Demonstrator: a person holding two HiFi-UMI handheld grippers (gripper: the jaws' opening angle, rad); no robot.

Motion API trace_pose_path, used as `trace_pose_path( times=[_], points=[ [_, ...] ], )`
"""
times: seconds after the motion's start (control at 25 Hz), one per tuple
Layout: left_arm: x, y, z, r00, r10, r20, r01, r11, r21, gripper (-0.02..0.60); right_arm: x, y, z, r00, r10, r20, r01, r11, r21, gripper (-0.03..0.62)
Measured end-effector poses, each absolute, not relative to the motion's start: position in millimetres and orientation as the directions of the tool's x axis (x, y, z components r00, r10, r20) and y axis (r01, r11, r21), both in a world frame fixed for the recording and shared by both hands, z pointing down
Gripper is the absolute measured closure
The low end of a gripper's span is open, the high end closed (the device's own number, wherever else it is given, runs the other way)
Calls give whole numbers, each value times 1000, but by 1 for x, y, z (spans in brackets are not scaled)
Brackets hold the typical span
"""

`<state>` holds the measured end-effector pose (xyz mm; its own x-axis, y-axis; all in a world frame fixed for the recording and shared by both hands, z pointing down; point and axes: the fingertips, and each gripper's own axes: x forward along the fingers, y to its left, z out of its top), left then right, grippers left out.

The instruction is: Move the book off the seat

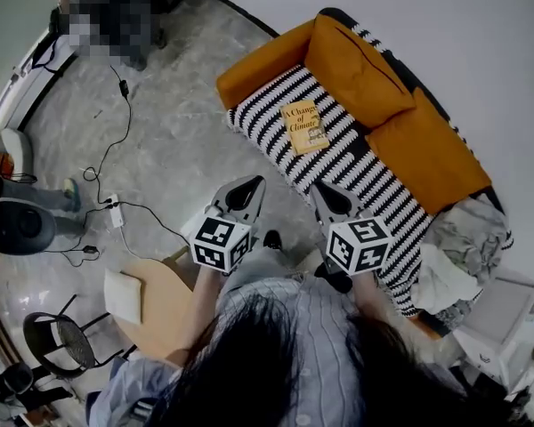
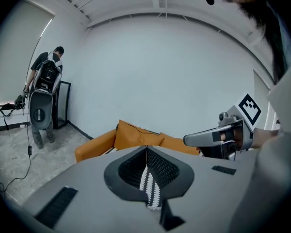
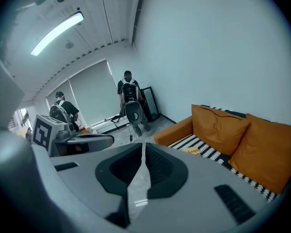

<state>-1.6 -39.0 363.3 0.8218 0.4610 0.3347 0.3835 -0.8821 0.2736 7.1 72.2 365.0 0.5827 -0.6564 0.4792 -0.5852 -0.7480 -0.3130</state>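
A yellow book (image 1: 304, 126) lies flat on the black-and-white striped seat of the orange sofa (image 1: 276, 56), near its left end. Both grippers hang over the floor in front of the sofa and point toward it, well short of the book. My left gripper (image 1: 254, 183) is shut and holds nothing; in its own view the jaws (image 2: 146, 149) meet with the striped seat showing past them. My right gripper (image 1: 321, 189) is shut and empty too. In the right gripper view the book (image 3: 193, 151) shows small, to the right past the closed jaws (image 3: 143, 147).
Two orange cushions (image 1: 356, 60) lean on the sofa's back, and a grey blanket (image 1: 467, 234) is heaped at its right end. A round wooden side table (image 1: 165, 305) with a white pad (image 1: 123, 295) stands at my left. Cables (image 1: 107, 203) trail over the floor.
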Motion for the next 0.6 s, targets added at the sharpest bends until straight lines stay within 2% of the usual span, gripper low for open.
trace_pose_path(
  times=[0.4,0.6],
  points=[
    [-3,-40,384,797,473,375,368,-874,318,569,16,88,374,596,-622,508,-546,-778,-312,562],
    [11,-19,397,782,476,402,363,-872,327,569,43,121,388,602,-597,531,-511,-799,-318,562]
  ],
)
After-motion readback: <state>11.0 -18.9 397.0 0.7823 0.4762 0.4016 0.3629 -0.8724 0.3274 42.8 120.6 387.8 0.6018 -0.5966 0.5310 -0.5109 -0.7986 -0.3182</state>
